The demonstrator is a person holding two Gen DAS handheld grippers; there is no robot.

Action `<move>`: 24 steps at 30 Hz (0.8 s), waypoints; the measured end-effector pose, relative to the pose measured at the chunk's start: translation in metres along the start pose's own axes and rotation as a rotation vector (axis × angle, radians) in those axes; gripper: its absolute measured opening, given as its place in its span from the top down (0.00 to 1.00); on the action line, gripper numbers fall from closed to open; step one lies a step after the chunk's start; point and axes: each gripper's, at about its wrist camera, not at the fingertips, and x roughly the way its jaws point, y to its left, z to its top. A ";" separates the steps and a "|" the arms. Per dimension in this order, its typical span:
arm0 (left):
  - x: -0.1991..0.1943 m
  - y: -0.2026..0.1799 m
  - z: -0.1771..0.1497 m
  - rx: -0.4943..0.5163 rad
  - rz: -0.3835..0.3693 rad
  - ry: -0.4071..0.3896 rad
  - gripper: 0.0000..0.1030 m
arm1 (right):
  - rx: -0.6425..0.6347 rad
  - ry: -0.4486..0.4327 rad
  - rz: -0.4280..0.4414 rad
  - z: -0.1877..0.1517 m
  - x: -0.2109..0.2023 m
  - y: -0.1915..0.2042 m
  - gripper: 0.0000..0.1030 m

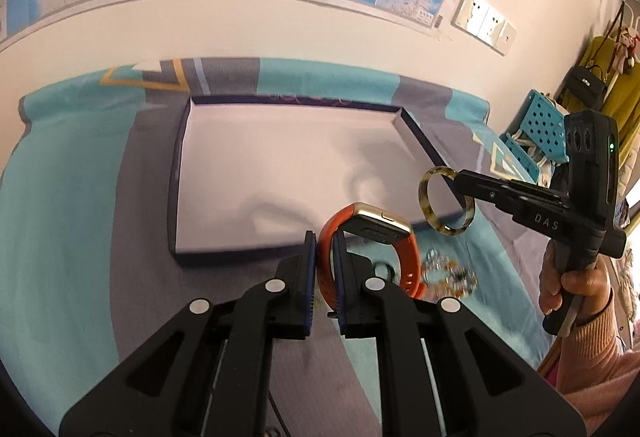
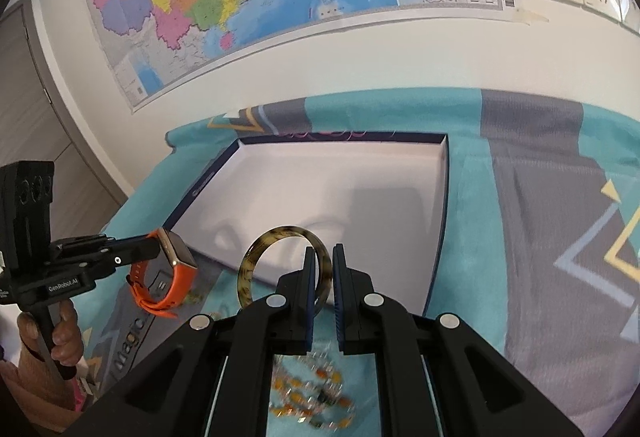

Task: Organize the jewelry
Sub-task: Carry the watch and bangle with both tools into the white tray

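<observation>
My left gripper (image 1: 325, 249) is shut on the orange strap of a smartwatch (image 1: 374, 229) with a gold case, held just above the near edge of the shallow white box (image 1: 280, 173). My right gripper (image 2: 324, 257) is shut on a tortoiseshell bangle (image 2: 256, 265), which stands upright in front of the same box (image 2: 320, 189). From the left wrist view, the bangle (image 1: 428, 205) hangs off the right gripper (image 1: 456, 177) beside the box's right corner. From the right wrist view, the watch (image 2: 168, 277) sits in the left gripper (image 2: 158, 243) at the left.
A beaded bracelet (image 2: 312, 393) with orange and clear stones lies on the teal and grey cloth (image 2: 540, 237) below the grippers, also in the left wrist view as beads (image 1: 448, 273). A map covers the wall behind. A blue perforated basket (image 1: 536, 133) stands far right.
</observation>
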 end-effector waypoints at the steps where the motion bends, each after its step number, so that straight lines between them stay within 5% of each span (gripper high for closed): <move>1: 0.002 0.002 0.004 0.000 0.004 -0.003 0.91 | -0.001 0.000 -0.010 0.004 0.003 -0.002 0.93; 24: 0.107 0.040 0.087 -0.064 0.132 0.065 0.90 | -0.016 0.085 -0.139 0.081 0.108 -0.026 0.93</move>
